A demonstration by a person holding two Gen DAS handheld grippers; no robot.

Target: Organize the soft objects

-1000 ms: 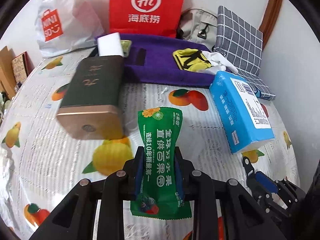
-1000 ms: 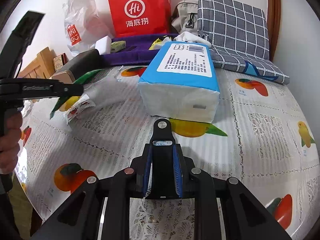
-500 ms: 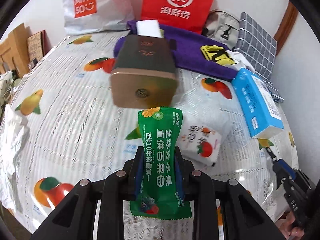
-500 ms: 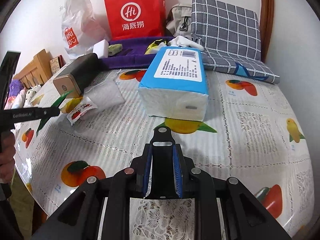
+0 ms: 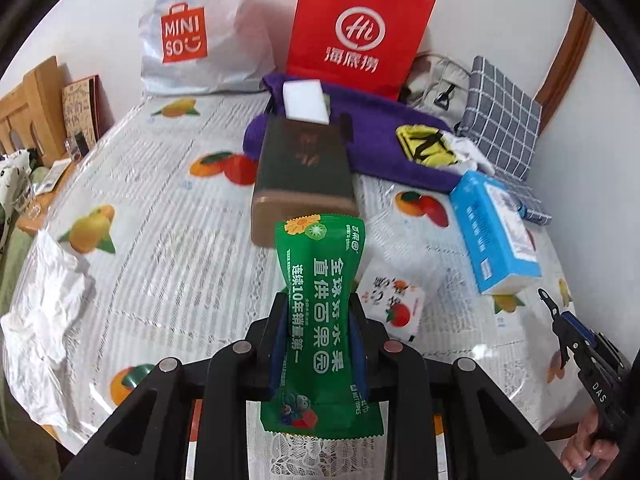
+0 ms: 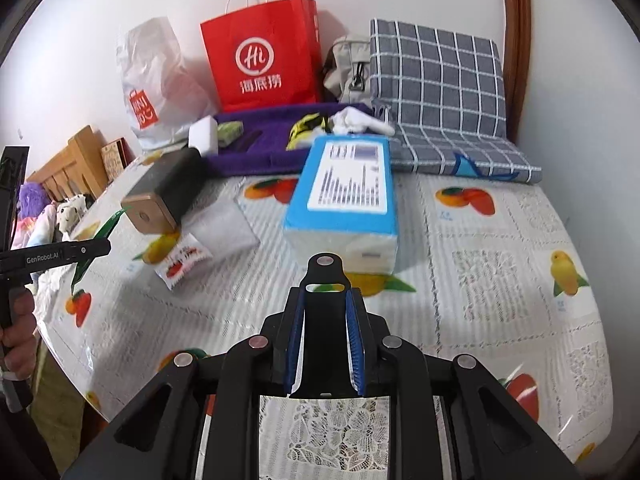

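My left gripper is shut on a green wet-wipes pack, held upright above the fruit-print table. From the right wrist view that gripper comes in from the left edge, the pack edge-on. A small white packet with a tomato print lies just below and right of the green pack. My right gripper hangs over the table's near side, its blue pads closed on a flat black piece with a silver rivet. A blue tissue pack lies beyond it.
A dark box with a gold end lies mid-table. Behind it are a purple cloth with a white block, a red paper bag, a white shopping bag and a grey checked cushion. Crumpled white plastic drapes the left edge.
My left gripper has carried the green pack up and to the left; the tomato packet has come into view beneath it. My right gripper has risen away from the tissue pack.
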